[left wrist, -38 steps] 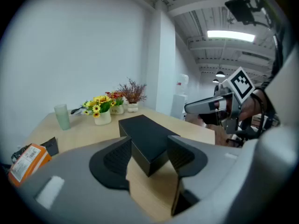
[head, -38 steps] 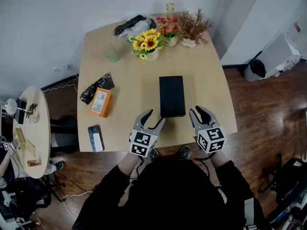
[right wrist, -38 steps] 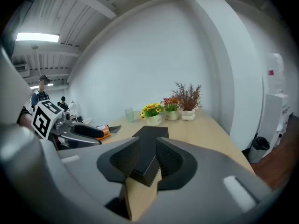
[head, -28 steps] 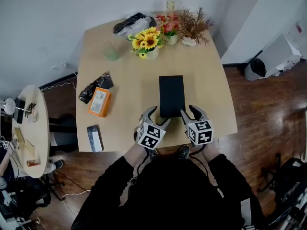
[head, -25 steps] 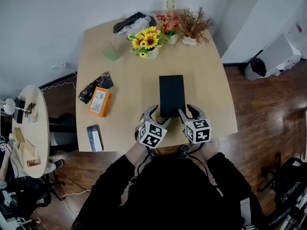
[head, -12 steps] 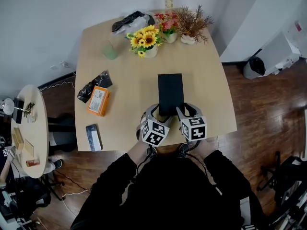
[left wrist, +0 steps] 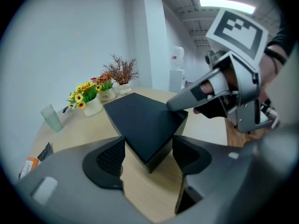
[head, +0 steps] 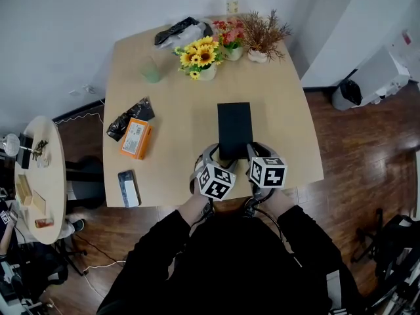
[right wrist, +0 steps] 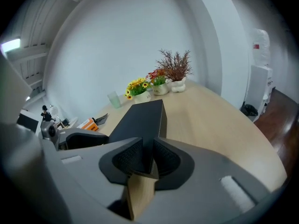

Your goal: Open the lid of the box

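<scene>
A long black box [head: 235, 130] lies lid-down-closed on the wooden table [head: 177, 117], near its front edge. My left gripper [head: 216, 157] is at the box's near left corner. In the left gripper view the left gripper [left wrist: 148, 157] straddles that corner of the box [left wrist: 140, 120] with gaps on both sides, open. My right gripper [head: 251, 153] is at the near right corner. Its jaws are closing, and in the right gripper view the right gripper [right wrist: 145, 155] has both pads touching the corner of the box [right wrist: 142, 118].
A sunflower vase [head: 200, 61], red flowers [head: 230, 41], a dried plant [head: 262, 41], a green cup [head: 153, 72] and a black bag [head: 180, 31] stand at the table's far end. An orange packet [head: 138, 140], a dark wrapper [head: 131, 119] and a phone-like item [head: 130, 188] lie left.
Both grippers have moved inward and forward from beside the table's front edge to the box's near corners. The right jaws have narrowed onto the near right corner.
</scene>
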Demonstrator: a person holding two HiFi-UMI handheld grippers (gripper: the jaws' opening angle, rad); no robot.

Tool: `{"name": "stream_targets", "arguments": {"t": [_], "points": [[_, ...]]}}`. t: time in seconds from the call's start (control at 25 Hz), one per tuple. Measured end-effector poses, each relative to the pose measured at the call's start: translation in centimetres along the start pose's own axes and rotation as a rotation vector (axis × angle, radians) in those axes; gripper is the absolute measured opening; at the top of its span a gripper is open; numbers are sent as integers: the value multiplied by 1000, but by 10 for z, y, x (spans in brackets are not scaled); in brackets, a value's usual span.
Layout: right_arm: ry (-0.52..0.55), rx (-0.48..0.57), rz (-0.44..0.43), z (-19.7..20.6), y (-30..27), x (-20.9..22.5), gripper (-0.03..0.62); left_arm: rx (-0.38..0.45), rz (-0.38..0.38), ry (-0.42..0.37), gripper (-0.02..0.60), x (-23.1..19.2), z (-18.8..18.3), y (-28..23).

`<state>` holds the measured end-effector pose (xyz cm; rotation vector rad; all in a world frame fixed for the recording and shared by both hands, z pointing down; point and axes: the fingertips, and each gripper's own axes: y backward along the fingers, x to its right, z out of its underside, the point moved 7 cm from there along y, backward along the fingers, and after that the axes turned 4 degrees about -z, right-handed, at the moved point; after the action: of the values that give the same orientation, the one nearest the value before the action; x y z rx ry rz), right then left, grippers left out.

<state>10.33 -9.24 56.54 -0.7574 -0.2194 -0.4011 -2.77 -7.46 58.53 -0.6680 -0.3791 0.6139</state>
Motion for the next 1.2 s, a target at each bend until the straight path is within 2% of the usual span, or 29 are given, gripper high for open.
{"name": "stream_targets", "arguments": {"t": [0.44,0.72,0.84,0.92,0.96,1.08,1.2], "points": [[-52,14,-18,-1,4,4,41,-6,0,-18,298,0,0,2],[-47,109,-65,-20,23,-10,34,-28,-20,-21,296,2,0,1],[-33,146,-114,-33,33,-26,29,-18,-32,-81,266,2,-3,11],[-8,155,-148,-41,39,-39,29,35,-45,-135,167,3,-12,27],[3,159,-162,-44,41,-44,29,62,-54,-163,141,3,-18,36],[13,163,-199,-53,43,-58,31,118,-77,-241,141,4,-31,56],[17,152,-228,-57,43,-68,31,165,-103,-272,141,5,-40,70]]}}
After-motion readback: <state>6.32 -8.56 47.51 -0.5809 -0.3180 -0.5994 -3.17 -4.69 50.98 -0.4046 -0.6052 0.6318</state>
